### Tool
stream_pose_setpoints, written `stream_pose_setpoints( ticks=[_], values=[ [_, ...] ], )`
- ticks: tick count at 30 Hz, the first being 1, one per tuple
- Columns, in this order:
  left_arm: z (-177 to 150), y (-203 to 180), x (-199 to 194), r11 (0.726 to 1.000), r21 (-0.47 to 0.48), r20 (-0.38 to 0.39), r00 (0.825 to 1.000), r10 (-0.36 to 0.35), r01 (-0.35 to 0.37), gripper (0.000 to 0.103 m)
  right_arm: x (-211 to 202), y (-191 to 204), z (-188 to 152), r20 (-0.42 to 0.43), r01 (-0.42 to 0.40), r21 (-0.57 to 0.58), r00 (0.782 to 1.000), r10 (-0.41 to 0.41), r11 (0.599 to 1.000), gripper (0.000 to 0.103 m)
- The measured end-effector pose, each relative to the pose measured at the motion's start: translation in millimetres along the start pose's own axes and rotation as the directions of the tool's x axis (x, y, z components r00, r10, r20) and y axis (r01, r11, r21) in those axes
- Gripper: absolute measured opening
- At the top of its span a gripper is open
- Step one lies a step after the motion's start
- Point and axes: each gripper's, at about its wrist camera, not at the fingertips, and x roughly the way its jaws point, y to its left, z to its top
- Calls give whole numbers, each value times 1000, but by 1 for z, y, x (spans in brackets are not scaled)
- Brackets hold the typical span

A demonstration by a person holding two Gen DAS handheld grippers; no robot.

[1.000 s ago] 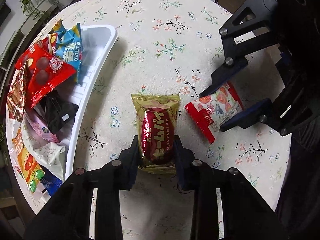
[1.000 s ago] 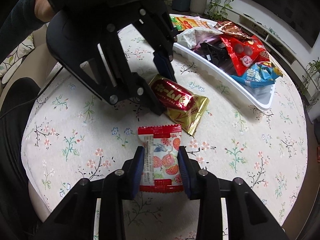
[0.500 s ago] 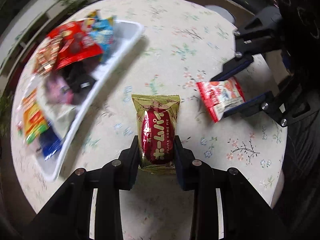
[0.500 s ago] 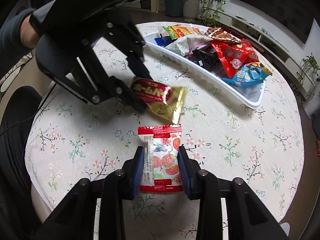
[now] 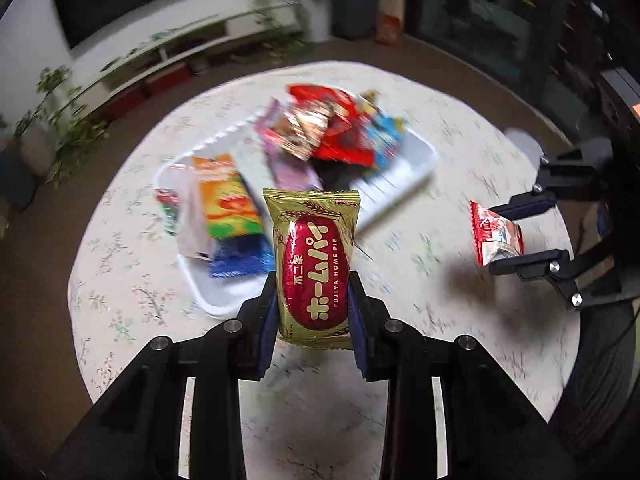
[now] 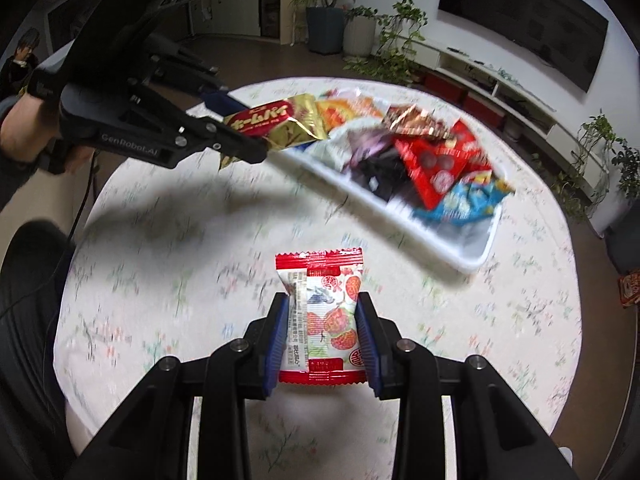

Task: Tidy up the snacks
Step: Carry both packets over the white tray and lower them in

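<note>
Left tool [image 5: 313, 312] clamped the gold pie packet [image 5: 313, 264]; right tool [image 6: 322, 332] clamped the red-white packet [image 6: 320, 316]. Slick wrappers might slip short of the white tray [image 6: 476, 256].

Behind my round floral-clothed table [image 6: 168, 240], a dark television [image 6: 520, 20] is hanging on the white wall upper right, potted plants [image 6: 360, 24] standing along the low white shelf [image 6: 500, 80].
</note>
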Motion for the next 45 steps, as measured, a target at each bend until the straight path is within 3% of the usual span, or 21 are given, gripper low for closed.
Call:
stream_pose_setpoints(
  ticks=[10, 19, 43, 45],
  values=[
    [35, 30, 22, 996, -82, 53, 998, 46, -41, 29, 11, -37, 80, 90, 75, 119, 992, -86, 990, 36],
    [55, 56, 58, 987, -150, 69, 995, 76, -65, 29, 46, -67, 134, 96, 144, 192, 982, -165, 971, 36],
    [68, 101, 118, 955, -280, 97, 987, 126, -95, 30, 115, -84, 168, 43, 251, 212, 963, -266, 945, 37],
    [68, 104, 119, 953, -286, 105, 985, 135, -100, 35, 116, -85, 167, 47, 257, 212, 961, -272, 943, 40]
  ],
)
